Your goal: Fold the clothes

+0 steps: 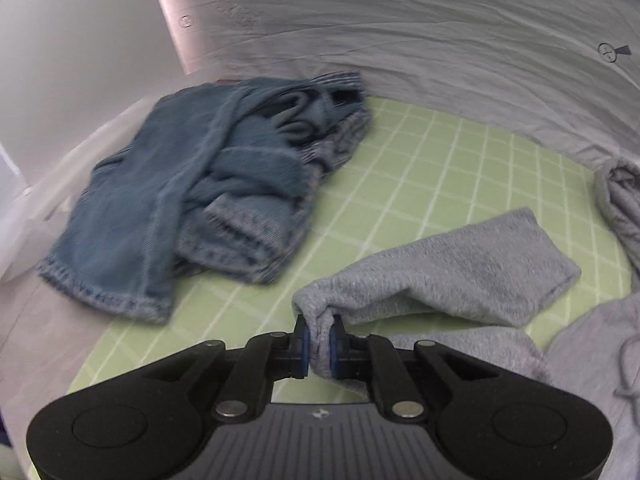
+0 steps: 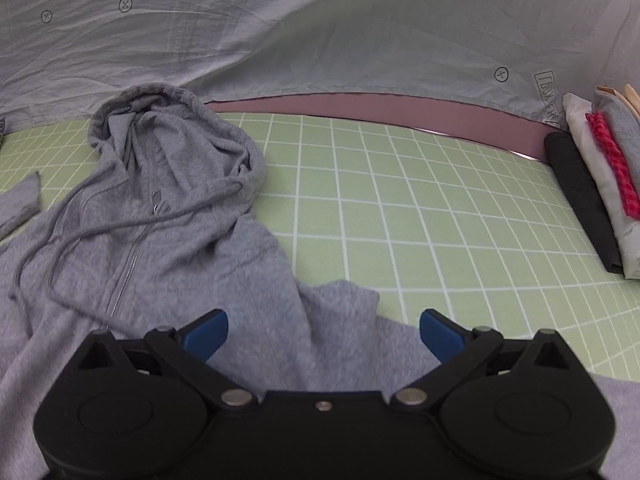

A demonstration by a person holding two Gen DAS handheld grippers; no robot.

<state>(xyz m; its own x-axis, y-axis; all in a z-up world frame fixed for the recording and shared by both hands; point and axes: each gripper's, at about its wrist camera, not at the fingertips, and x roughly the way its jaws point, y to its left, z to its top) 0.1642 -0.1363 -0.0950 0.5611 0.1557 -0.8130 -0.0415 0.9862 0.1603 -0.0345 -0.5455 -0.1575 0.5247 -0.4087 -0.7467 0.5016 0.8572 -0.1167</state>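
Observation:
A grey zip hoodie (image 2: 168,240) lies spread on the green checked mat (image 2: 420,208), hood towards the back, drawstrings loose. Its grey sleeve (image 1: 452,272) stretches across the mat in the left wrist view. My left gripper (image 1: 319,344) is shut on a bunched fold of that sleeve, the blue pads pressing the fabric from both sides. My right gripper (image 2: 324,334) stands open low over the hoodie's right side, where a flap of grey cloth lies between the blue fingertips (image 2: 208,330) without being touched.
A crumpled blue denim garment (image 1: 208,196) sits at the mat's left back. A wrinkled pale sheet (image 1: 440,40) with small prints rises behind. Folded clothes (image 2: 600,184), black, white, pink and grey, are stacked at the right edge of the mat.

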